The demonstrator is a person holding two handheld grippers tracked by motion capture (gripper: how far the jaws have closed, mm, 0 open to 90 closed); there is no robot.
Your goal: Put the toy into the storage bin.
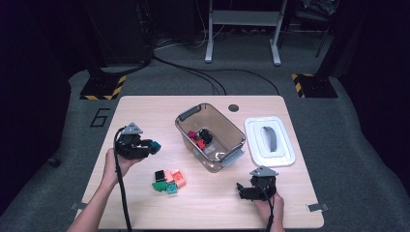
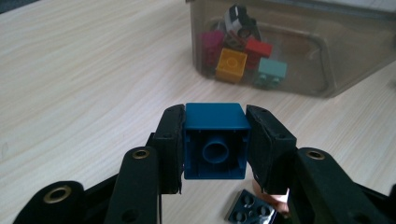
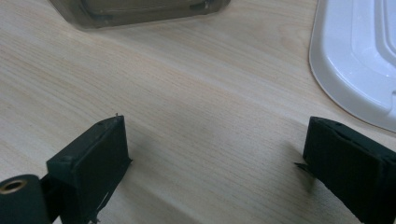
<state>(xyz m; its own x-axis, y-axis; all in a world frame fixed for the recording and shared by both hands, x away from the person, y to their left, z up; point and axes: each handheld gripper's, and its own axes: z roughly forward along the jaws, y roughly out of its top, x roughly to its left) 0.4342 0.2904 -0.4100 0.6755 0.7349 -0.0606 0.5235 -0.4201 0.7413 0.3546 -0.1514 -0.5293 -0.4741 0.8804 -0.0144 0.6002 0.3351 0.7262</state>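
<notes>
we see a pale wood counter on grey carpet in a dark room, with metal stand legs behind it. the left gripper has its jaws clamped on a blue brick, and ahead of them stands the clear bin of bricks, a loose brick pile just below. the right gripper rests with jaws spread over bare counter, the white lid ahead to their right.

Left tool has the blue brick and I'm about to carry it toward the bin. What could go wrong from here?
1. The left tool grips the blue brick by two side walls only; a jolt might twist it loose.
2. The tinted bin has a raised rim; a low carry could clip it.
3. The loose bricks lie near the path and could get knocked.
</notes>
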